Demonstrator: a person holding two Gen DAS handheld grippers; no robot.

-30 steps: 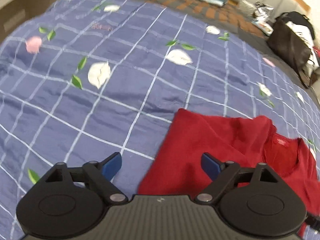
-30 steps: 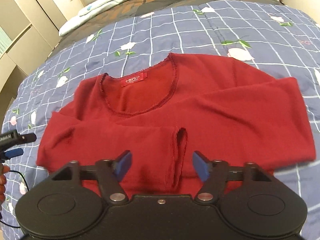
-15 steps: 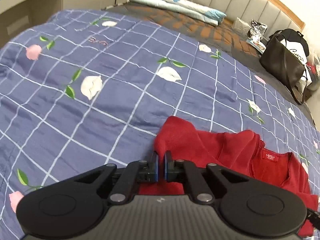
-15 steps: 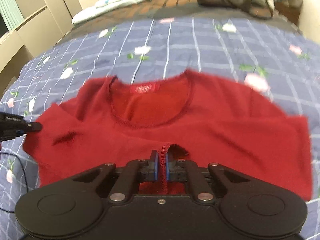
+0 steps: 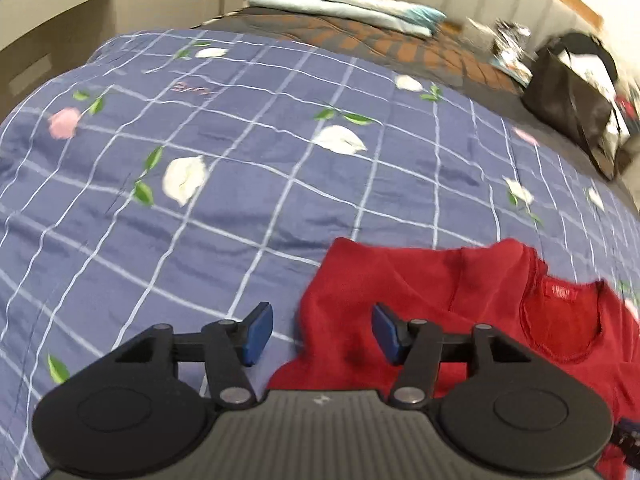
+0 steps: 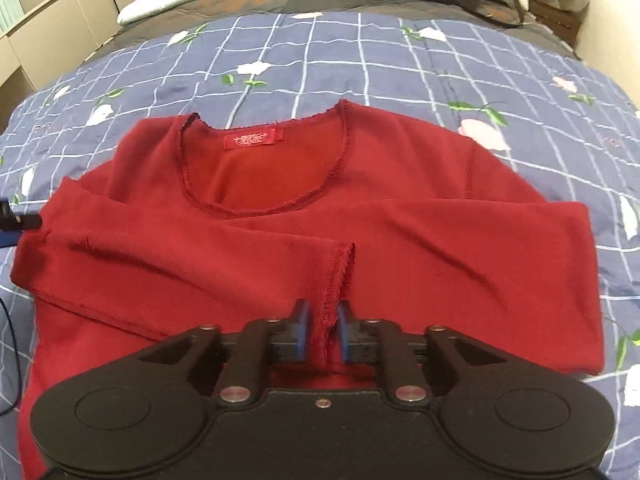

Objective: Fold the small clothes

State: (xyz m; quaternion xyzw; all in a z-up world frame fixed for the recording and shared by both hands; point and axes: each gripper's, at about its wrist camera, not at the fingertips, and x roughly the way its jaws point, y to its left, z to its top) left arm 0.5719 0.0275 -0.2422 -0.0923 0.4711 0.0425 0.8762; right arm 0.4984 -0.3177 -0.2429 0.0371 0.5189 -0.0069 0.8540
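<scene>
Two handheld grippers work over a red sweater (image 6: 420, 208) that lies flat, front up, on a bed.

In the right wrist view, the right gripper (image 6: 323, 330) sits lowest and nearest. Its blue-padded jaws stand a little apart, with the cuff ends (image 6: 340, 276) of the two sleeves running between them; the pads are just beside the fabric, but it is unclear whether they press on it. Both sleeves are folded in across the chest and meet at the middle. Beyond them is the round neckline with a red label (image 6: 251, 140) sewn inside the back of the collar. At the far left edge of this view, the dark tip of the other tool (image 6: 20, 222) sits just beside the folded left side of the sweater.

In the left wrist view, which is somewhat blurred, the left gripper (image 5: 322, 334) has its jaws spread wide and holds nothing. One blue pad hangs over the bedspread, the other over the folded edge of the sweater, whose corner lies between them.

The sweater rests on a blue quilt (image 5: 240, 200) with a white grid and printed white and pink flowers with green leaves. Farther away, past the quilt, lie a brown-patterned blanket (image 5: 380, 44), pale blue pillows (image 5: 352, 8) against a padded headboard, and a dark handbag (image 5: 568, 100) at the far right.
</scene>
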